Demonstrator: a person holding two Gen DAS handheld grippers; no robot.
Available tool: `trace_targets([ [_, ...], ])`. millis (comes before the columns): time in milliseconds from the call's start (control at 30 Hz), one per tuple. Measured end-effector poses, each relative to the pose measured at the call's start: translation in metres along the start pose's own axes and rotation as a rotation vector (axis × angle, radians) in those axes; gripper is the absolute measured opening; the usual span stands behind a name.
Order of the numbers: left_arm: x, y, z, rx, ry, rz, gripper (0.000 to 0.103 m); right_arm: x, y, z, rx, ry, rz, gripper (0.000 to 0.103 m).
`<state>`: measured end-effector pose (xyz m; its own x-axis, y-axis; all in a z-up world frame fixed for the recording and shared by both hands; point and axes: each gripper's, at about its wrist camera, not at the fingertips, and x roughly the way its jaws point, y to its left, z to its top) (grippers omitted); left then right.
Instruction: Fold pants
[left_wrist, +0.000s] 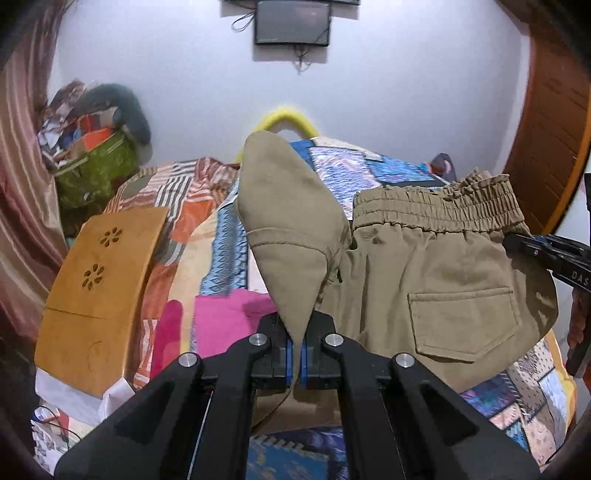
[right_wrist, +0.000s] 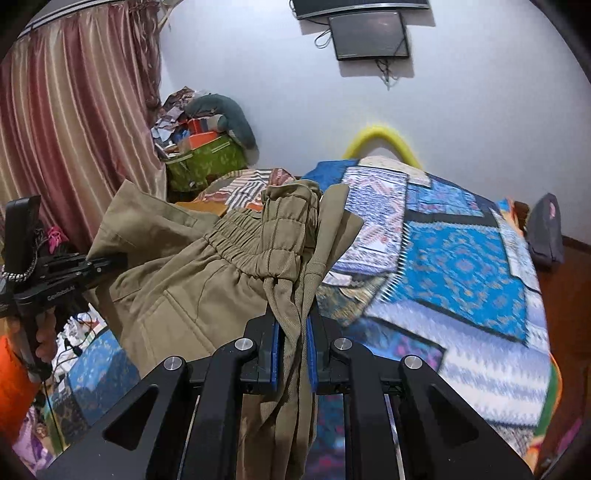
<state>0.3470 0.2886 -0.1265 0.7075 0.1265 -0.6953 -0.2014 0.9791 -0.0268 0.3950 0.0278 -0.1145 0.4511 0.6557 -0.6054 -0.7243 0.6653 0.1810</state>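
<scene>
Khaki pants (left_wrist: 436, 273) with an elastic waistband (left_wrist: 443, 206) and a back pocket (left_wrist: 461, 321) hang in the air above the bed, held by both grippers. My left gripper (left_wrist: 294, 354) is shut on a fold of the khaki fabric that rises in front of the camera. My right gripper (right_wrist: 293, 350) is shut on bunched cloth near the waistband (right_wrist: 273, 236). The right gripper also shows in the left wrist view (left_wrist: 546, 254) at the pants' right edge. The left gripper also shows in the right wrist view (right_wrist: 74, 269) at the pants' left edge.
A bed with a patchwork quilt (right_wrist: 461, 258) lies below. A wooden lap table (left_wrist: 99, 291) lies on the bed's left side. A green bag with clutter (left_wrist: 92, 170) stands in the corner by the curtain (right_wrist: 74, 129). A wooden door (left_wrist: 554, 129) is at the right.
</scene>
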Motion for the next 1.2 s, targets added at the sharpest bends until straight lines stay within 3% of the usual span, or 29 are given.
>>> trace_targets([
  [300, 0.066, 0.056, -0.022, -0.051, 0.111, 0.031, 0.002, 0.077, 0.012, -0.014, 0.021, 0.087, 0.031, 0.01],
  [500, 0.125, 0.09, -0.061, -0.095, 0.283, 0.047, 0.003, 0.129, 0.013, -0.039, 0.022, 0.217, -0.014, 0.01],
  [600, 0.144, 0.102, -0.076, -0.12, 0.343, 0.037, 0.015, 0.14, 0.004, -0.05, 0.042, 0.263, -0.038, 0.012],
  [667, 0.148, 0.106, -0.079, -0.126, 0.352, 0.057, 0.032, 0.142, 0.002, -0.054, 0.044, 0.275, -0.048, 0.015],
  [733, 0.147, 0.112, -0.08, -0.134, 0.341, 0.09, 0.043, 0.138, 0.005, -0.054, 0.031, 0.28, -0.069, 0.017],
  [967, 0.115, 0.122, -0.079, -0.15, 0.335, 0.172, 0.043, 0.112, 0.011, -0.046, -0.003, 0.292, -0.125, 0.024],
  [1200, 0.021, 0.085, -0.053, -0.095, 0.181, 0.196, 0.043, 0.014, 0.037, -0.022, -0.031, 0.121, -0.125, 0.024],
])
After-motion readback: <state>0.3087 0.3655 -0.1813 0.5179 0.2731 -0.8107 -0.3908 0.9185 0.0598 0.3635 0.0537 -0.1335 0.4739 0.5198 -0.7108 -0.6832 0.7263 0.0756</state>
